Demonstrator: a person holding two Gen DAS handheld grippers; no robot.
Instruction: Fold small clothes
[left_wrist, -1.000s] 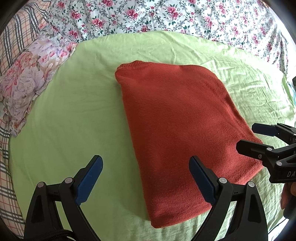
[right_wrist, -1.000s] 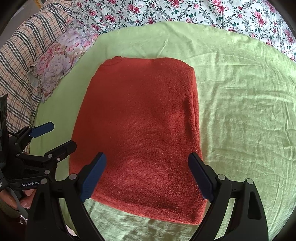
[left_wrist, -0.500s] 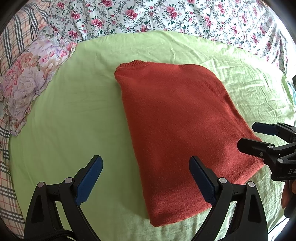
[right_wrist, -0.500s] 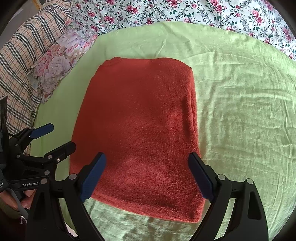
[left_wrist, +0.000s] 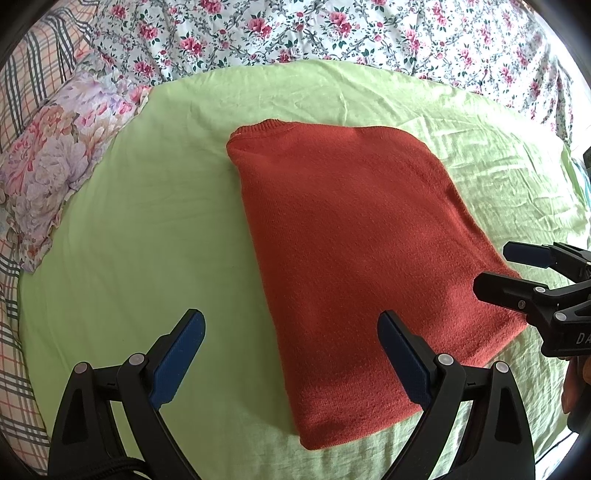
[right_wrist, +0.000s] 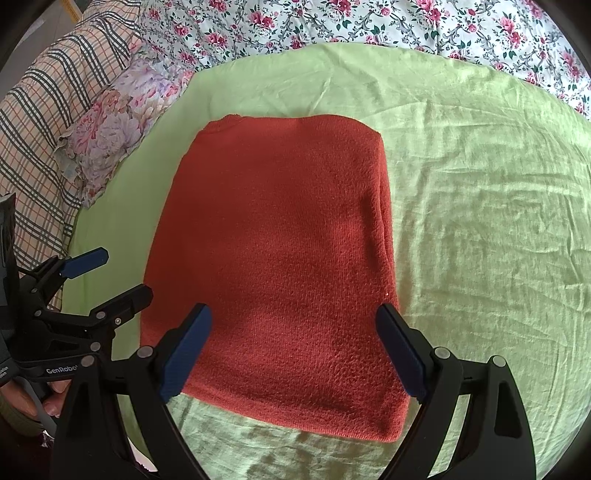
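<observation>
Nothing has shifted: fuzzy rust knit sweater lies folded rectangular.

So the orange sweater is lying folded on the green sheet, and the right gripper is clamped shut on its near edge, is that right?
Not quite. The orange sweater does lie folded on the green sheet, but the right gripper is open, its fingers spread wide above the near edge, holding nothing. The right wrist view shows this. The left gripper is open too.
</observation>
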